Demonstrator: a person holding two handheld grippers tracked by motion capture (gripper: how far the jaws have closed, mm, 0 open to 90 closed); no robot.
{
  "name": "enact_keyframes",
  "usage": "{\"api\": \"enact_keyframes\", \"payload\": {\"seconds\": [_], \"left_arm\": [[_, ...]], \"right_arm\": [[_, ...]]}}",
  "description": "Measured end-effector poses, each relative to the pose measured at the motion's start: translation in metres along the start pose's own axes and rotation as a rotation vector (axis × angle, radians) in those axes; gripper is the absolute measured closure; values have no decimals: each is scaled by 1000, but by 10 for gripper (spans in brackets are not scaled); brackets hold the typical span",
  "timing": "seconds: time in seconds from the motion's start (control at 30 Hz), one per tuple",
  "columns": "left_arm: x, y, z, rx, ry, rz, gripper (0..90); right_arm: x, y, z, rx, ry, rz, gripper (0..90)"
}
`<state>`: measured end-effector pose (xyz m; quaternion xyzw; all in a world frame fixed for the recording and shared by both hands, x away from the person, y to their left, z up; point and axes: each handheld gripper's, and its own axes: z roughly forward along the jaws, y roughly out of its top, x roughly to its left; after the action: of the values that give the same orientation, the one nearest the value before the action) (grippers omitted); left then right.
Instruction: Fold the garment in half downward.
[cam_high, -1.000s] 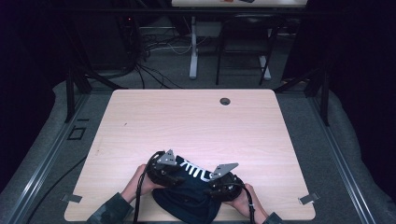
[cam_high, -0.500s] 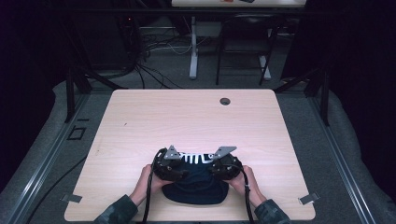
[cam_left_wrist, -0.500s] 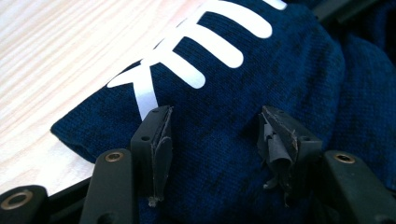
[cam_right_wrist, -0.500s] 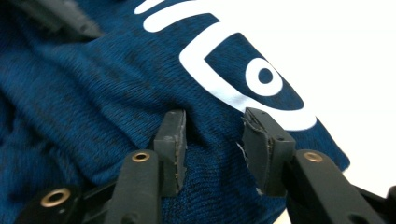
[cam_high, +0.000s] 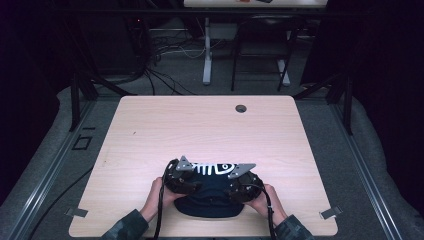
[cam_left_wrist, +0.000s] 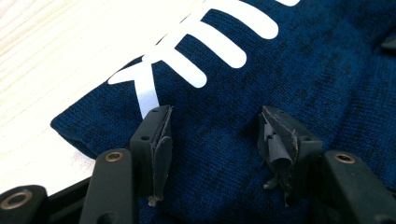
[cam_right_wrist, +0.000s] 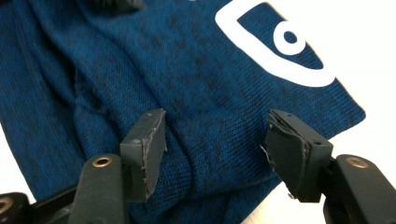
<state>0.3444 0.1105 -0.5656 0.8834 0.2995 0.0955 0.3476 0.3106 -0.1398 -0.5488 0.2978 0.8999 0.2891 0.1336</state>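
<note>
High view: both grippers over blue garment (cam_high: 210, 200) on table (cam_high: 150, 135).

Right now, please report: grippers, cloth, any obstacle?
Left gripper open, over the blue cloth. Right gripper open, over the same cloth. Nothing in the way on the table.

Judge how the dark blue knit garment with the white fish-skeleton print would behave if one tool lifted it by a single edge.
The garment is probably floppy: the right gripper view shows soft folds in its knit, so it would likely drape and sag. It looks light, lying flat on the table. The ribbed texture suggests it would not slip easily.
</note>
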Motion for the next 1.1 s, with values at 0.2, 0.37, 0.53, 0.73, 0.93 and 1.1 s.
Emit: {"api": "enact_keyframes", "payload": {"seconds": [0.2,0.37,0.53,0.73,0.93,1.1], "left_arm": [[-2,-1,-7,-27,-9,16,373],[-6,-8,-18,-9,-46,24,272],[-12,-15,-17,13,-35,73,266],[-8,-17,-10,4,-36,102,260],[-4,-13,-5,-9,-41,119,257],[-3,-12,-4,-24,-38,104,237]], "right_arm": [[0,-9,4,-17,6,18,361],[2,-11,5,-19,-25,21,301],[-6,-15,9,-10,5,53,216],[-7,-17,9,-13,-2,68,189],[-8,-17,8,7,-25,81,133],[-9,-18,9,12,-31,89,94]]}}
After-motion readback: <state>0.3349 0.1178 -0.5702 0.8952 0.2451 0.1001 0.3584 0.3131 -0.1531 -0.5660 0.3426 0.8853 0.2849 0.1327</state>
